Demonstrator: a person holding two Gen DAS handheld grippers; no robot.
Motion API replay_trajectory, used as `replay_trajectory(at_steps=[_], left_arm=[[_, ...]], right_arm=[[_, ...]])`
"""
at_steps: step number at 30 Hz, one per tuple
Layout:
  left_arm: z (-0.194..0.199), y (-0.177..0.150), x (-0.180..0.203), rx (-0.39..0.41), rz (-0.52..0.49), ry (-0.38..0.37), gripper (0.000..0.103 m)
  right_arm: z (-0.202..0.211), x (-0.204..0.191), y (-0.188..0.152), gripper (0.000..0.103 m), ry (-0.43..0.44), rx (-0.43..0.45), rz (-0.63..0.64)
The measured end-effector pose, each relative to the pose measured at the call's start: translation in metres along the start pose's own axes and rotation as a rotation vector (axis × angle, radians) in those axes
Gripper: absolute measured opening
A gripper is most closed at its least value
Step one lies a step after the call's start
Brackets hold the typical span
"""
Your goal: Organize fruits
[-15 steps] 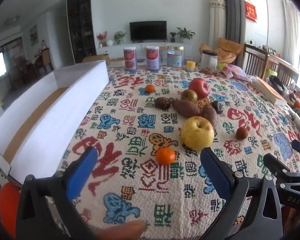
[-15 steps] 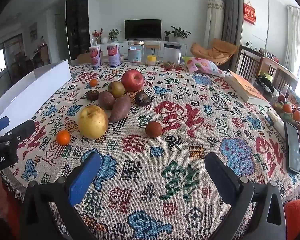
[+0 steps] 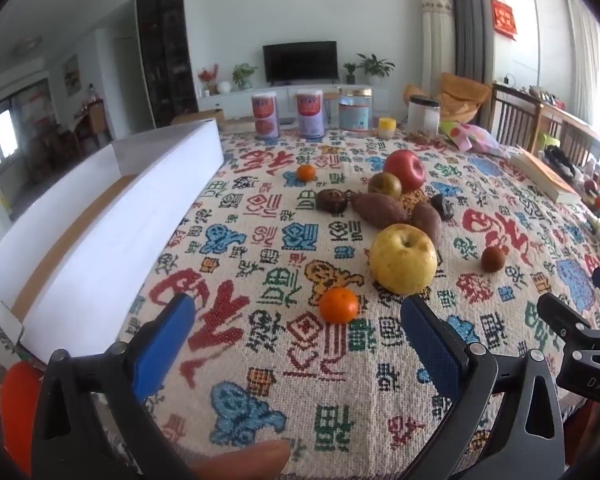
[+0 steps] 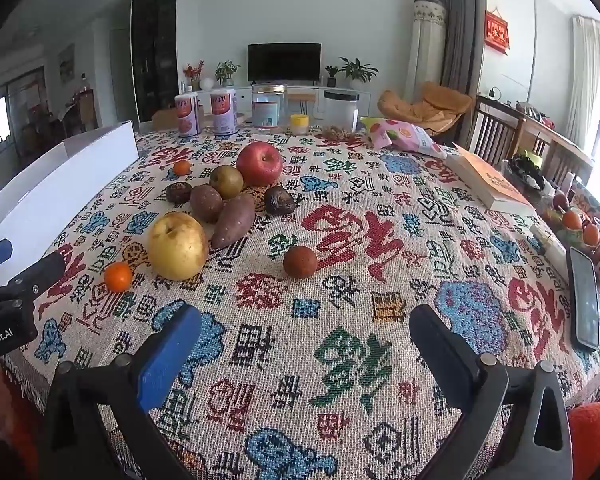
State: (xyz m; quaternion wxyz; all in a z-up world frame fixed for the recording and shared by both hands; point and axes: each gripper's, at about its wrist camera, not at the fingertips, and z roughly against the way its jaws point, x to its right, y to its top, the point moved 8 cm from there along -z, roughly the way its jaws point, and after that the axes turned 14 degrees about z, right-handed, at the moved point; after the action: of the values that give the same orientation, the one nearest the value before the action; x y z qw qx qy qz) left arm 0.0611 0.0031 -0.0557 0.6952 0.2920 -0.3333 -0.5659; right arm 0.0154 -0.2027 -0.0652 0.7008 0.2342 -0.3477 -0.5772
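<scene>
Nothing has shifted since the earlier frame: left gripper [image 3: 296, 320] hangs spread wide and empty, so ease its jaws squarely around the small orange [image 3: 338, 305] just ahead before closing

"DAS" printed in pale letters on the black body of the right claw [image 3: 588, 376], at the right edge of the left wrist view. "nRobot.AI", cut off at the frame edge, on the black body of the left claw [image 4: 0, 334] in the right wrist view. Elsewhere only unreadable woven characters on the tablecloth [image 4: 340, 360] and blurred can labels.
</scene>
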Motion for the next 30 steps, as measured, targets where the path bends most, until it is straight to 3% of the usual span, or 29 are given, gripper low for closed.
replay_trajectory(at_steps=[30], left_arm=[[-0.018,-0.015,-0.009,-0.024,0.000,0.025,0.102]], right_arm=[[-0.022,-0.016,-0.010,0.103,0.013,-0.043,0.039]])
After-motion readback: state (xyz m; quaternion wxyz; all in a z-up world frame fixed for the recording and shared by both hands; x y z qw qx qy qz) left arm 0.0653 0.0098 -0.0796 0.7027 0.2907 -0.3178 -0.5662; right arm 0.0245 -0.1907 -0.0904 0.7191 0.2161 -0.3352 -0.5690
